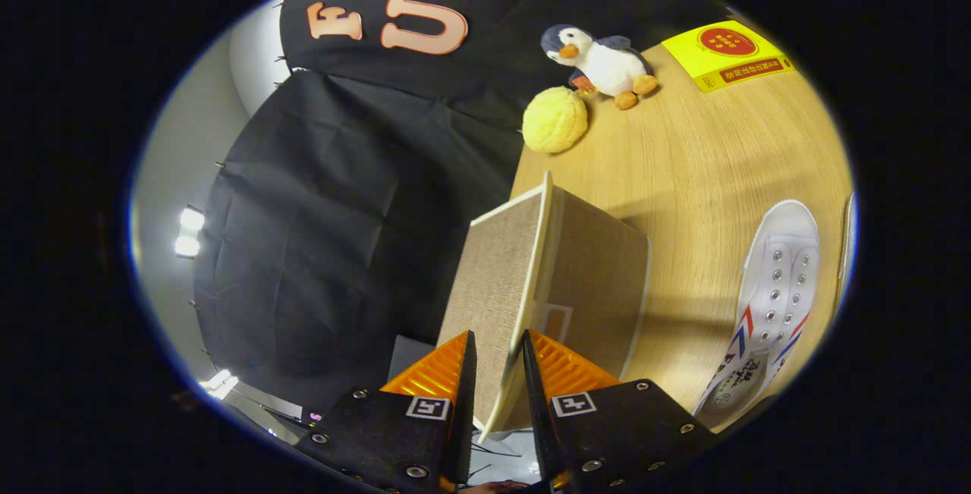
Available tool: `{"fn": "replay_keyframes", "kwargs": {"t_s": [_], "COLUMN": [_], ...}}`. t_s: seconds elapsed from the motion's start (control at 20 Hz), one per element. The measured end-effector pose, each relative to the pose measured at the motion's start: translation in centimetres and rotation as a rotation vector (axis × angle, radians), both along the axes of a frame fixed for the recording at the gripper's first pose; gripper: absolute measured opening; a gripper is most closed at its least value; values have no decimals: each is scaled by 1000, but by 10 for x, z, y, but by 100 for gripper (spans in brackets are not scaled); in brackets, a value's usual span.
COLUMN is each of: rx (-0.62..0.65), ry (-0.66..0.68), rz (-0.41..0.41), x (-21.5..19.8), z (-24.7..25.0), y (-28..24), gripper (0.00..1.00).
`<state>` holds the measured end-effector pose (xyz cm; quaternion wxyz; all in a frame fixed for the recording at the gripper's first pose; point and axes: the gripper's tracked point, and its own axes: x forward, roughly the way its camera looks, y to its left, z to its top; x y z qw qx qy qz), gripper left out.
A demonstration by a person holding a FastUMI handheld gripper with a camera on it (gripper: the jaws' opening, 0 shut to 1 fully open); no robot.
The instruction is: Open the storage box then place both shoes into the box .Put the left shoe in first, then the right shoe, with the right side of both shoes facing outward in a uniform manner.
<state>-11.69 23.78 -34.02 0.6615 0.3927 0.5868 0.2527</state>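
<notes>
My gripper (pixel 497 346) is shut on the storage box's lid (pixel 497 281), a beige fabric panel with a pale rim that passes between my two fingers. The lid is swung up and stands away from the box body (pixel 599 281), which sits on the wooden table just beyond the fingers. A white canvas shoe (pixel 770 304) with red and blue stripes lies on the table to the right of the box, sole down. A sliver of a second white shoe (pixel 850 236) shows just past it.
Beyond the box a yellow textured ball (pixel 554 121) and a plush penguin (pixel 603 61) sit near the table's (pixel 698 152) far edge. A yellow card (pixel 728 54) lies to their right. Black cloth hangs left of the table, with bright lamps (pixel 188 232) further left.
</notes>
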Motion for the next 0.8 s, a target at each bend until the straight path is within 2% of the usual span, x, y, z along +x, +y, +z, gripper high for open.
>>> {"fn": "replay_keyframes", "kwargs": {"t_s": [0.15, 0.2, 0.25, 0.5, 0.65, 0.8], "rx": [-47, -37, -26, 34, 71, 104], "ry": [63, 89, 113, 115, 86, -10], "rz": [24, 13, 10, -22, -33, -32], "x": [-17, -19, -22, -8, 5, 28], "z": [-16, -15, -12, 14, 40, 77], "y": [1, 4, 7, 15, 20, 27], "gripper": [31, 25, 24, 2, 1, 3]}}
